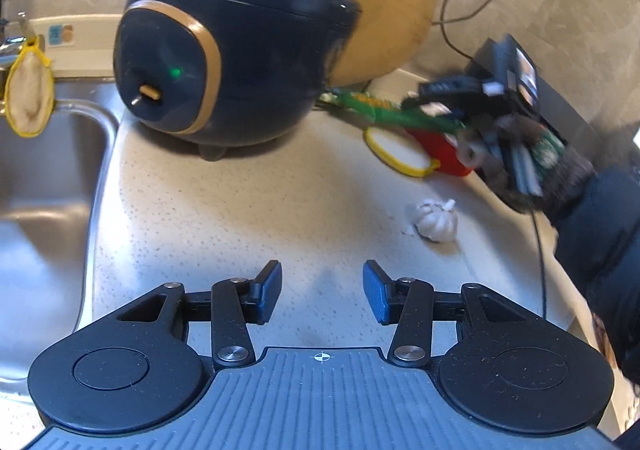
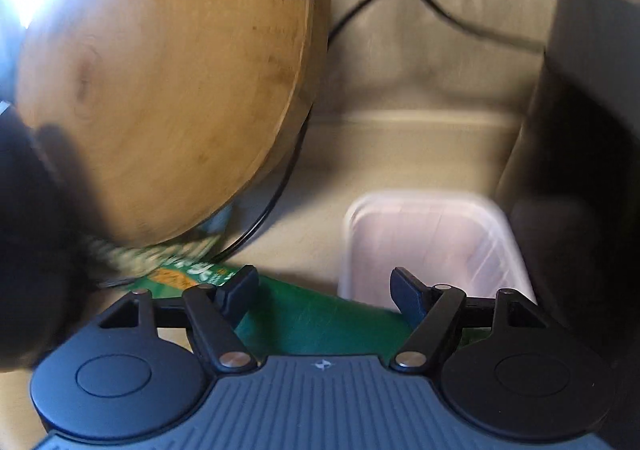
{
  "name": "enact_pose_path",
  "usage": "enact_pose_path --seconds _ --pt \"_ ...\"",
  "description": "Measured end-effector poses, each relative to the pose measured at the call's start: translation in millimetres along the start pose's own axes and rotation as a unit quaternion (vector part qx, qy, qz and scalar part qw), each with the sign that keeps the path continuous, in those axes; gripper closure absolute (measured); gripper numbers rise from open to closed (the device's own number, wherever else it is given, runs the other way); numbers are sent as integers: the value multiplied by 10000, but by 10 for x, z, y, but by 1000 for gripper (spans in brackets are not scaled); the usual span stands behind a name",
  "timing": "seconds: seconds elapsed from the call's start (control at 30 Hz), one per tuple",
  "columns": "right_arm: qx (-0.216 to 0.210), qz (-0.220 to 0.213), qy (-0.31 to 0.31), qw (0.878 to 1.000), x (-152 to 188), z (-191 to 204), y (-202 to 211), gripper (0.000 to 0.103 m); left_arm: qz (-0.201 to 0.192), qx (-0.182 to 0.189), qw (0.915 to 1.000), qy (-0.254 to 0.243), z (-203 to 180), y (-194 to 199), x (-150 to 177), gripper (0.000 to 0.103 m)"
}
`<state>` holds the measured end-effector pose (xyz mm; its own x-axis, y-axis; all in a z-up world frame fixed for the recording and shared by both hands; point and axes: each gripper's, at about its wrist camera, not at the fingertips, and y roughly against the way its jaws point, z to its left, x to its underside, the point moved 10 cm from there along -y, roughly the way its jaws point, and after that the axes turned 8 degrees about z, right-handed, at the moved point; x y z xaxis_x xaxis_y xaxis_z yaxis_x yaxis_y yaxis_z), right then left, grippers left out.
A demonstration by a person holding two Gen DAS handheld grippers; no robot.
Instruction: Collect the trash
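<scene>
Speckled counter point(image 1: 248, 210) beside steel sink point(image 1: 44, 186); wall perhaps tiled.

left hand-held gripper point(image 1: 322, 292) hangs low with jaws spread; right hand-held gripper point(image 2: 324, 292) likewise gapes, gripping nothing.

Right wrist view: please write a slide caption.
Open right claw over green wrapper, near round wooden board and clear plastic tub.

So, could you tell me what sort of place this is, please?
Most likely a home kitchen counter: a steel sink, a dark rice cooker beside it, and a round wooden cutting board leaning against the wall.
</scene>
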<state>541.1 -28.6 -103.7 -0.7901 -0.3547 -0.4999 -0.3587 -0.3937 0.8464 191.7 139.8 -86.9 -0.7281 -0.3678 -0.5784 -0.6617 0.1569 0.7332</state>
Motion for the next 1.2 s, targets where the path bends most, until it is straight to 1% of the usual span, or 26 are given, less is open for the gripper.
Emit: enact_pose_path --seconds 0.03,0.13,0.17,0.2,0.23,0.33,0.43,0.47,0.53,0.6,0.67,0.73,0.8,0.83,0.87,0.9,0.93,1.0,1.1,1.13,1.2 --pt "-241 206 -127 9994 111 15 10 32 -17 18 10000 19 6 -16 -20 53" --pt "-749 503 -324 9954 466 95 150 41 -16 175 9998 37 -7 -71 -76 53" --pt "-944 616 -348 9930 591 153 201 49 10 252 9997 36 -9 -97 -86 53" --pt "-1102 702 -348 9908 711 215 252 51 47 328 9994 26 -24 -132 -98 53" --pt "-1221 797 -357 9887 832 276 296 51 86 392 9992 2 -42 -167 -111 53" --pt "-1269 855 -373 9875 1120 408 459 50 173 531 9984 -122 -122 -269 -156 53" --pt "-1613 1047 -536 9799 1382 535 614 50 214 724 9968 -252 -232 -322 -191 53" --pt "-1656 1088 -546 9787 1461 564 655 50 231 774 9963 -308 -270 -339 -201 53" --pt "-1630 1090 -528 9792 1584 591 750 50 278 837 9953 -411 -325 -375 -213 53" --pt "-1557 965 -598 9813 1662 567 876 50 323 892 9942 -505 -374 -384 -217 53" --pt "-1062 705 -561 9903 1686 455 989 50 358 916 9933 -605 -406 -377 -210 53" --pt "-317 339 -465 9978 1694 343 1145 48 387 909 9929 -666 -416 -365 -205 53" --pt "415 -77 -227 9988 1659 301 1293 48 406 835 9933 -685 -394 -358 -196 53" --pt "631 -294 -64 9976 1630 329 1375 48 408 792 9937 -673 -370 -346 -189 53" --pt "715 -479 71 9963 1611 395 1457 47 408 747 9943 -646 -345 -334 -185 53" --pt "663 -632 178 9956 1570 462 1502 46 404 696 9948 -622 -318 -312 -180 53" --pt "495 -737 254 9957 1549 546 1553 44 389 641 9954 -599 -288 -297 -179 53" --pt "74 -808 318 9962 1526 727 1585 34 346 570 9962 -558 -236 -251 -190 53" --pt "-464 -631 351 9963 1434 1065 1373 33 237 505 9971 -521 -161 -151 -203 53" --pt "-576 -576 360 9960 1395 1144 1275 33 198 485 9973 -519 -140 -115 -202 53" --pt "-612 -423 291 9968 1304 1269 1086 33 120 438 9976 -525 -90 -27 -197 53"
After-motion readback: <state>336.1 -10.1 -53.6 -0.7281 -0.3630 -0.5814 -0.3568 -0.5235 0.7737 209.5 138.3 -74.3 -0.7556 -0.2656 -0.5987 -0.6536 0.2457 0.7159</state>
